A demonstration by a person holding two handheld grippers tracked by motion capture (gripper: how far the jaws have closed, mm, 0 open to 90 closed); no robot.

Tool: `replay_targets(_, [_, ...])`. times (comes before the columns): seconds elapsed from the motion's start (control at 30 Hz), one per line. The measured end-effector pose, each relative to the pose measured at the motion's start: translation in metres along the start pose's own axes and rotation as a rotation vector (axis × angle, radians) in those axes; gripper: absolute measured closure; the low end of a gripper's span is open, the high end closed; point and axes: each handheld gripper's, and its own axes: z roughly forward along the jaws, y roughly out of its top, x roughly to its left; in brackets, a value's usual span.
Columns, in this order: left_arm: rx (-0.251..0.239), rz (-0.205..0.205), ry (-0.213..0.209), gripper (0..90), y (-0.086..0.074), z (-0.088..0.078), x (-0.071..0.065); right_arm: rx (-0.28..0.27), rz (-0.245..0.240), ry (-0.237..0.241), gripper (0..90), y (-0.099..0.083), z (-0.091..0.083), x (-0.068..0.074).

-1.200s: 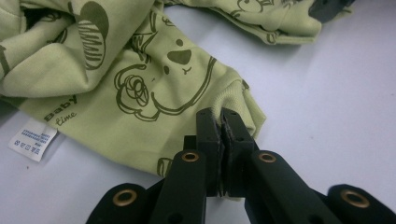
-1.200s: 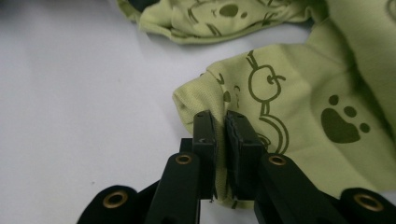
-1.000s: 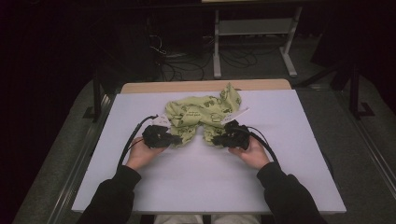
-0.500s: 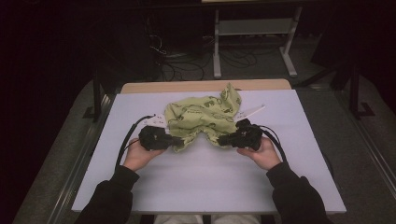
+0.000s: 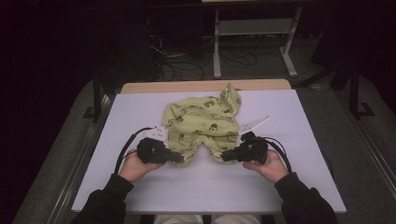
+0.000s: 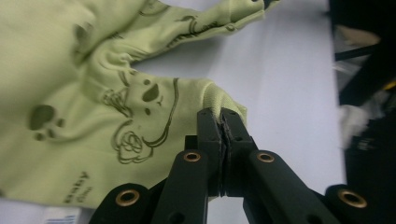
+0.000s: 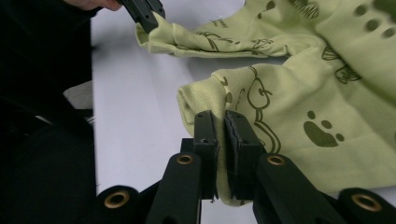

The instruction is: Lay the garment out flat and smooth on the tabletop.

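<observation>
Each gripper is clamped on one leg cuff of the green baby garment point(image 5: 201, 122): left gripper point(image 5: 180, 159), right gripper point(image 5: 225, 156). Pinching both cuffs probably lets the person spread it flat on the bench point(image 5: 299, 140).

Bright lit table point(image 5: 280, 186), dark surroundings, close foreground slightly soft

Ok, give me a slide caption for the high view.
Two hand-held claws, left claw and right claw, each pinch a leg cuff of a green printed baby garment on a white table.
</observation>
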Motion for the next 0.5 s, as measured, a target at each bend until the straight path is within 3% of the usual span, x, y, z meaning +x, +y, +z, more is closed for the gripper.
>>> replay_targets(0.2, [0.055,0.034,-0.075,88.0,-0.008,0.004,-0.019,0.073,-0.03,0.057,82.3,-0.014,0.001,0.013])
replay_targets(0.3, [0.099,0.059,-0.121,87.9,-0.012,0.008,-0.025,0.127,-0.034,0.104,82.2,-0.021,0.003,0.017])
replay_targets(0.5, [0.141,0.085,-0.181,87.8,-0.015,0.012,-0.034,0.215,-0.042,0.193,81.9,-0.031,0.009,0.021])
